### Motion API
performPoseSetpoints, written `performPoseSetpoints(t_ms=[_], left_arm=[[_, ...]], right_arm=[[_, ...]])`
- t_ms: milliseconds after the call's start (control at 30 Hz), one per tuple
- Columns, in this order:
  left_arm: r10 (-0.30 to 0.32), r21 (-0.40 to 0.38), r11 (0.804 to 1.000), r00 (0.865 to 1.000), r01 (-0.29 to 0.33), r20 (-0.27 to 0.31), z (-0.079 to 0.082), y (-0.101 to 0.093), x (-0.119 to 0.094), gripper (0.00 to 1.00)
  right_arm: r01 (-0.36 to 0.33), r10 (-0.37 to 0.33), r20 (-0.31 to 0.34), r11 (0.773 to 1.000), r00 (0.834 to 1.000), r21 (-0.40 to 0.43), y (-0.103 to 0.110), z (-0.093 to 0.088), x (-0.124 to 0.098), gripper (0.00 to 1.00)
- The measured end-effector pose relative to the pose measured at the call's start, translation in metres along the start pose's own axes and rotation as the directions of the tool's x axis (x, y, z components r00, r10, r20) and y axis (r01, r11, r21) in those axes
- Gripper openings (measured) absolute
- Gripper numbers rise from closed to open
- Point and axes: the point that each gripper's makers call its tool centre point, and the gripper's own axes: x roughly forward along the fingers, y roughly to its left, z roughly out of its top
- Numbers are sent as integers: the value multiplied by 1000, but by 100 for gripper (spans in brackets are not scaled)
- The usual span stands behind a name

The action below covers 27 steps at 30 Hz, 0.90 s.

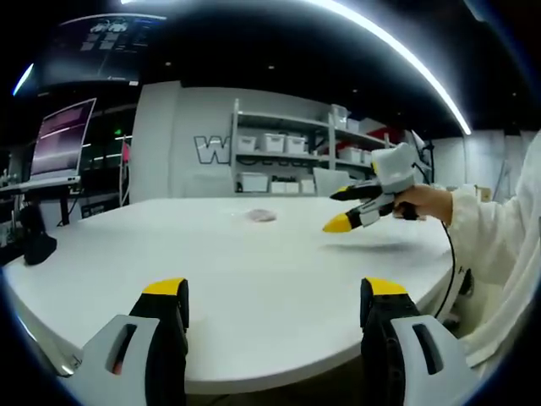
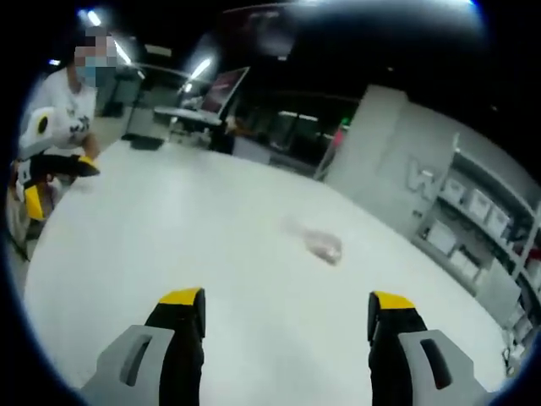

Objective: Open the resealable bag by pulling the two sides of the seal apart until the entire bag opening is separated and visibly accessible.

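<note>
Well ahead of the left gripper point(image 1: 270, 296), the resealable bag point(image 1: 261, 215) lies flat on the white table point(image 1: 254, 271), small and pale with something pinkish inside; whether its seal is shut cannot be told. This gripper's jaws stand wide apart with nothing between them, hovering over the near edge. Ahead and to its right, the right gripper point(image 1: 338, 223) is held above the tabletop by a hand point(image 1: 423, 203) in a white sleeve, clear of the bag. Seen from the right gripper point(image 2: 287, 304), its jaws are also spread and empty, and the bag point(image 2: 321, 244) sits ahead, slightly right, well apart from the tips. Shelves with bins point(image 1: 279, 152) stand beyond.
</note>
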Motion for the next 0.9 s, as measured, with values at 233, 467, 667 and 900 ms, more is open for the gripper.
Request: performPoseSetpoints(t_ms=[233, 467, 667, 900], left_arm=[[-4, 2, 1000, 1000, 4, -3, -1, -2, 0, 82], [4, -1, 1000, 1000, -4, 1, 0, 0, -1, 82], [4, -2, 1000, 1000, -4, -1, -1, 0, -2, 82], [10, -4, 1000, 1000, -10, 1, -1, 2, -3, 82]], right_arm=[[-10, 10, 0, 1000, 1000, -16, 0, 6, 6, 78], [-13, 12, -19, 998, 1000, -64, -2, 9, 11, 78], [-26, 21, -45, 994, 999, -104, 0, 10, 16, 79], [-38, 32, -53, 992, 998, -118, 0, 12, 22, 78]])
